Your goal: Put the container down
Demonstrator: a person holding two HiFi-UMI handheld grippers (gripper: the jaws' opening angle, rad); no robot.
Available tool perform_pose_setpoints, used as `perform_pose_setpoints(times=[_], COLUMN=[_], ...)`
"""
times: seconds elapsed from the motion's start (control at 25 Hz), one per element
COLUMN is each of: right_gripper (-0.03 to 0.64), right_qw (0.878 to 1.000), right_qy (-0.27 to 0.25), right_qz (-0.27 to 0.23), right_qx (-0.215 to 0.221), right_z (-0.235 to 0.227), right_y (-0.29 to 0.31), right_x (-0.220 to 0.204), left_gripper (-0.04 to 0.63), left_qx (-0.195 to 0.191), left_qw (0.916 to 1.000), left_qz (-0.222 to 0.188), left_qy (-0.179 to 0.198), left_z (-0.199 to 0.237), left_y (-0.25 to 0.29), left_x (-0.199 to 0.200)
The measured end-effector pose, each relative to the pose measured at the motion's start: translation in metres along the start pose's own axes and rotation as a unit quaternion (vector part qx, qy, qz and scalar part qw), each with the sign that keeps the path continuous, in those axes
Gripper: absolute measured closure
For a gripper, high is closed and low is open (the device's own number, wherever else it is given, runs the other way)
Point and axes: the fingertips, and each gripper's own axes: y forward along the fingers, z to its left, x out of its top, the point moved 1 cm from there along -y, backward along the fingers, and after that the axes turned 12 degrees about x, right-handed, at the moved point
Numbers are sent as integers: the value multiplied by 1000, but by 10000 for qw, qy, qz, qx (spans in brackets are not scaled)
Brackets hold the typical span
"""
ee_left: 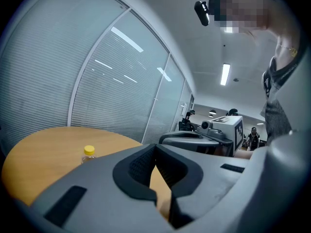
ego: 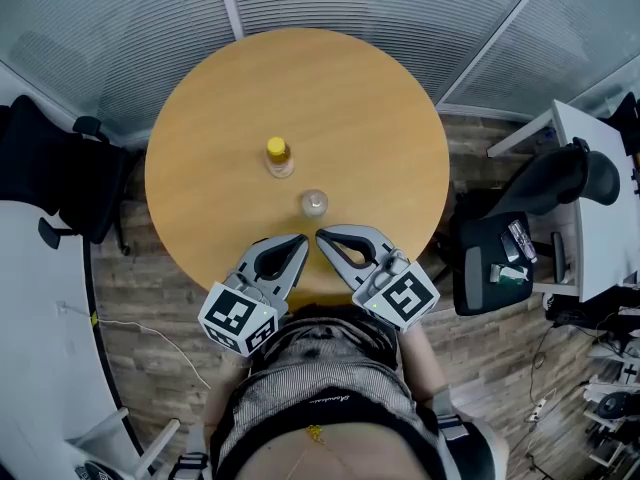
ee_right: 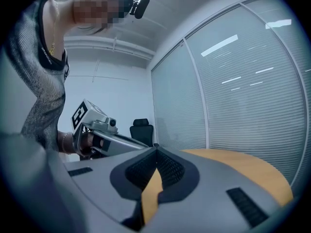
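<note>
A round wooden table [ego: 220, 118] fills the middle of the head view, with pale slatted blinds [ego: 350, 3] behind glass on its far side. Two things stand upright on the tabletop, a little right of its centre and apart from each other. The small clear container [ego: 314, 204] sits on the wood, nearer the person. The yellow-capped bottle [ego: 278, 156] stands just beyond it and slightly to the left. Both grippers hang over the near edge of the table, side by side, with their tips pointing inward and almost meeting just on the near side of the container. Neither touches it. The left gripper [ego: 302, 239] has its jaws brought together tip to tip with nothing between them; its own view shows only bare tabletop through the hollow behind the tips and the bottle's yellow cap off to the left. The right gripper [ego: 321, 236] is likewise closed and empty, its dark ribbed pads meeting at the front over the wood. A black office chair [ego: 60, 183] stands on the left of the table. Another black chair [ego: 565, 178] stands on the right beside a white desk [ego: 600, 158], on a wood-plank floor [ego: 170, 328].
</note>
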Motion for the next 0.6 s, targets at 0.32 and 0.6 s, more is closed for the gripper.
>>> perform_pose_setpoints(times=[0.32,0.6], right_gripper=[597,597], right_qw=[9999,9999], right_qy=[47,117], right_qz=[65,110], right_qx=[62,33], right_z=[1,-2], right_y=[0,1], right_x=[-2,-5], left_gripper=[574,574], left_qx=[-25,-30], left_qw=[10000,10000], left_qz=[15,32], left_qy=[-33,-47], left_z=[0,1], left_y=[-1,0], left_x=[-2,-2])
